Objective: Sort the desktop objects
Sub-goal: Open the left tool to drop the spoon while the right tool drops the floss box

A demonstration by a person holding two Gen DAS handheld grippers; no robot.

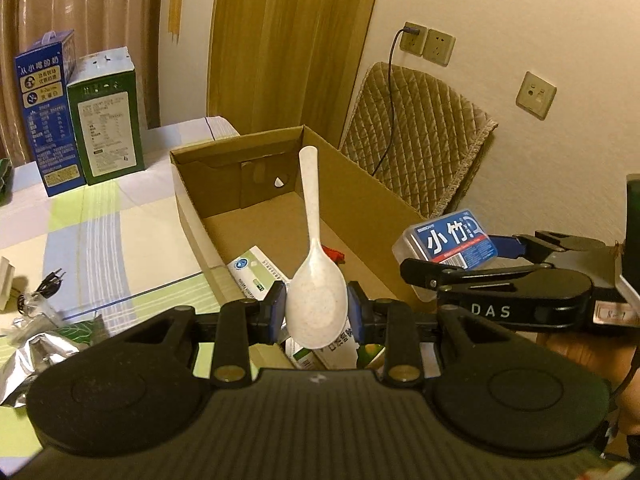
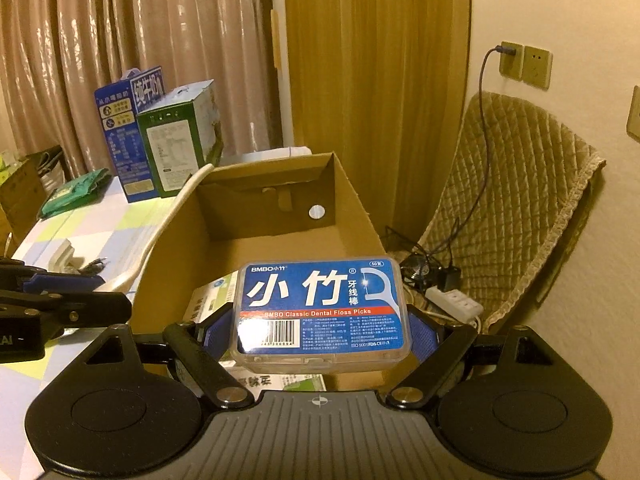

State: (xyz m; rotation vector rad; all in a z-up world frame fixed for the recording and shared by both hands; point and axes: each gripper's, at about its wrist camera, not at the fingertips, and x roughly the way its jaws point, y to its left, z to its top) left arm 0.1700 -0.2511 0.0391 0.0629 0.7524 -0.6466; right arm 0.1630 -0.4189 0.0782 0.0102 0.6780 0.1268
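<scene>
Left hand-held gripper (image 1: 317, 312): blue pads nearly together, clamped on the bowl of a white speckled spoon (image 1: 314, 256). Spoon handle sticks up and away, over the open cardboard box (image 1: 360, 184).

Right hand-held gripper (image 2: 320, 332): jaws wide, clamped on the two short ends of a clear plastic floss pick box (image 2: 320, 312), pads pressing both sides. Blue label reads "BMBO 小竹", "牙线棒", "BMBO Classic Dental Floss Picks", "50支", barcode below. Held flat, label up, above the near end of the cardboard box. From the left wrist view the same floss box sits at right in the other gripper, whose black body reads "DAS"; part of a hand (image 1: 576, 352) shows under it.

Both grippers tilt downward toward the box, side by side, left one's spoon handle visible at the left edge of the right view.

Inside the cardboard box: white-green medicine cartons (image 1: 256, 276), something small and red (image 1: 335, 255), print too small to read.

On the tabletop (image 1: 120, 232), checked green-lilac cloth: blue milk carton (image 1: 48, 112) with "从小喝的奶", green carton (image 1: 108, 116) just beside it, touching. Foil bag (image 1: 36, 360) and black cable (image 1: 48, 284) near left edge. Quilted chair cushion (image 1: 420, 136) against the wall behind the box, wall sockets (image 1: 428, 42) above.
</scene>
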